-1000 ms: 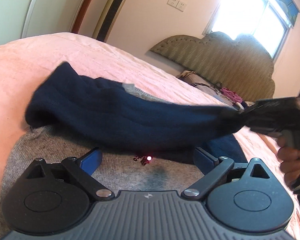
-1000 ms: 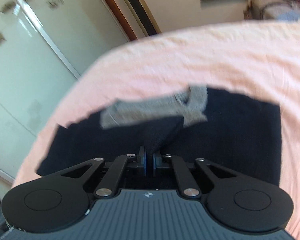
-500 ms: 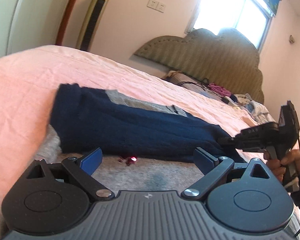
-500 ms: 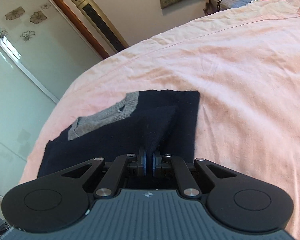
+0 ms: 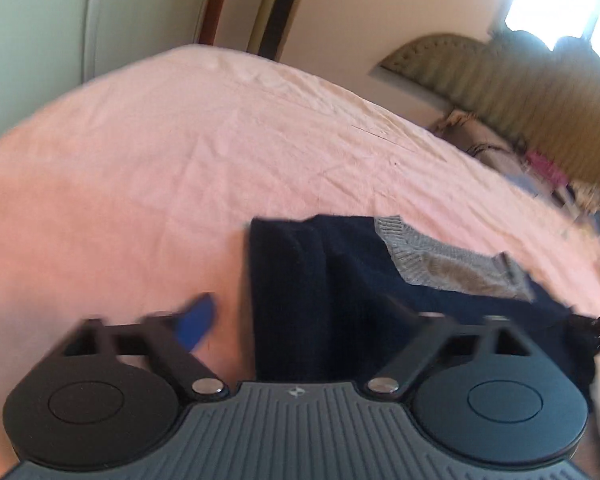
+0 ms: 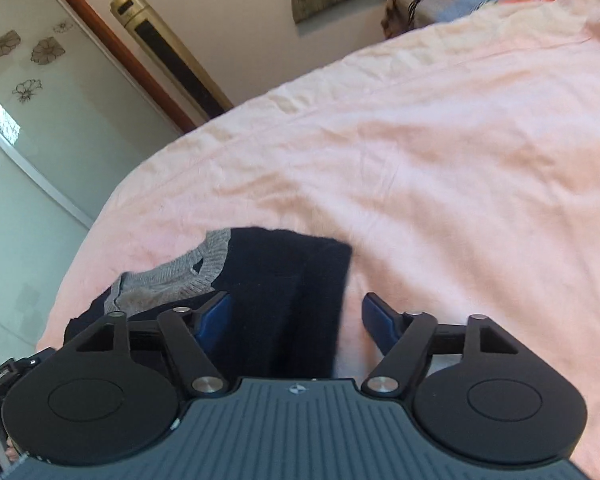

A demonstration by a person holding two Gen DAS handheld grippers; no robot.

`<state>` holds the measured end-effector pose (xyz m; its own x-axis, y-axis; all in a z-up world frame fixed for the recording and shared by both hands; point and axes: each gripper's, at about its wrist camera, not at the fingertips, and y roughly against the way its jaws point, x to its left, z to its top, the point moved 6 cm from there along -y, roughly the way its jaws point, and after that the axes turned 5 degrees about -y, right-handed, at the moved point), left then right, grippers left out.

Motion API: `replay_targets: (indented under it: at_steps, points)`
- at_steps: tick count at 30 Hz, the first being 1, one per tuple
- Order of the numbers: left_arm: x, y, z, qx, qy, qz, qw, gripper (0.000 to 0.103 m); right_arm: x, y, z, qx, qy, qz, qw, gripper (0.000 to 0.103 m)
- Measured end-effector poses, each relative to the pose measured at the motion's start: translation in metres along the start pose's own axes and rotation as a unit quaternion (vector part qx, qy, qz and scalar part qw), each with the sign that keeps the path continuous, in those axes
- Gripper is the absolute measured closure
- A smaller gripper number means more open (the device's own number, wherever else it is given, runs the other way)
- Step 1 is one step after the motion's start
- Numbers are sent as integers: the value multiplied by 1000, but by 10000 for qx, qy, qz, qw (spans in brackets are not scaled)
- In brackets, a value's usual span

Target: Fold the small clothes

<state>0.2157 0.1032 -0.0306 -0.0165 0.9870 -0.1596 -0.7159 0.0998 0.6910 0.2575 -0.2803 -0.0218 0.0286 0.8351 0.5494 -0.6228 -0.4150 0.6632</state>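
Observation:
A small navy knit sweater with a grey collar lies folded on the pink bedsheet. It also shows in the right wrist view, grey collar to the left. My left gripper is open and empty, its jaws straddling the sweater's left edge; the left blue pad is over the sheet. My right gripper is open and empty, its jaws wide on either side of the sweater's right folded edge. The view from the left wrist is motion-blurred.
The pink sheet spreads wide beyond the sweater. A padded headboard and cluttered items sit at the far right. A gold tower fan and wardrobe doors stand beyond the bed's edge.
My right gripper has opened and let go of the navy sleeve, which now lies flat on the sweater. My left gripper has swung left, over the sweater's left edge.

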Motion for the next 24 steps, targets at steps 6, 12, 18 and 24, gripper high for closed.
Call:
replay_targets:
  at_steps: [6, 12, 18, 24]
  points:
    - [-18, -7, 1, -204, -1134, 903, 9892, 96, 3, 2, 2, -67, 400, -122, 9991, 88]
    - [-43, 7, -15, -573, -2219, 1513, 9616, 93, -12, 8, -4, -216, -184, 16, 9996, 81]
    - [-67, 84, -48, -950, -1907, 285, 9766, 89, 30, 77, -45, -576, 711, 75, 9958, 63]
    - [-90, 57, -72, -668, -2337, 375, 9693, 59, 57, 42, -94, -106, 1530, -354, 9875, 54]
